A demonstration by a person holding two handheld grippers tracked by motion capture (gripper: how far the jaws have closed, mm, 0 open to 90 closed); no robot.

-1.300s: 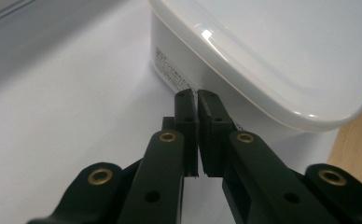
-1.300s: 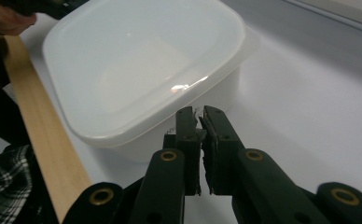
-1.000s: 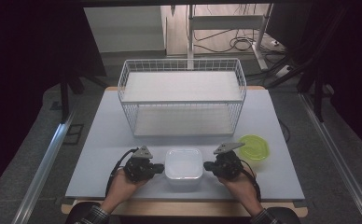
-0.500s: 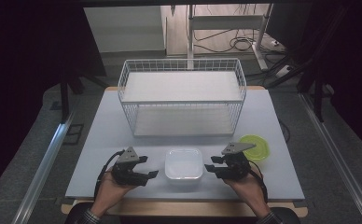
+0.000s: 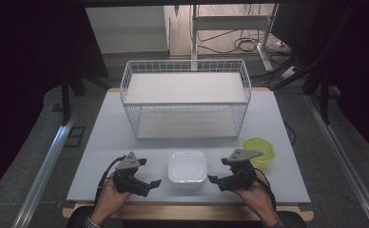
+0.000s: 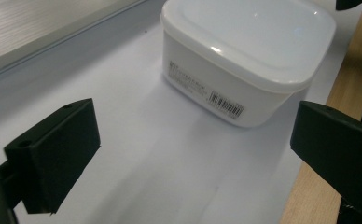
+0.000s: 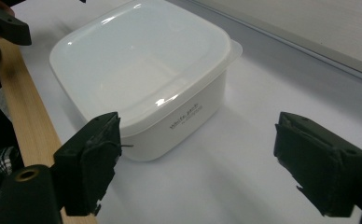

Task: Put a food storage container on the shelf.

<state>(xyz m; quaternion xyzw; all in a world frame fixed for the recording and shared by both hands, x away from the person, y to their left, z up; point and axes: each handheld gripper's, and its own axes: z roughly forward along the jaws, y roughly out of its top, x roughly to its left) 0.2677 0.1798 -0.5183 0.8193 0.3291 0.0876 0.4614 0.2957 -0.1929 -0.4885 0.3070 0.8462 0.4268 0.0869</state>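
A white square container point(image 5: 187, 166) with its lid on stands near the table's front edge, between my two grippers. My left gripper point(image 5: 150, 172) sits just to its left, pointing at it, and my right gripper point(image 5: 219, 171) just to its right. In the left gripper view the container point(image 6: 249, 51) lies beyond the left gripper point(image 6: 193, 149), apart from it. In the right gripper view the container point(image 7: 142, 65) lies ahead of the right gripper point(image 7: 202, 161), with its near corner beside one jaw. Both grippers' jaws have just been opening and stand wide, with nothing between them.
A white wire basket point(image 5: 185, 97) stands at the back of the table, across the middle. A lime green bowl point(image 5: 259, 149) sits behind my right gripper. The table's wooden front edge point(image 5: 187, 211) runs just below both hands.
A second ago both grippers sat close against the container's sides with jaws nearly shut. Both have opened, and the left one has drawn away to the left.
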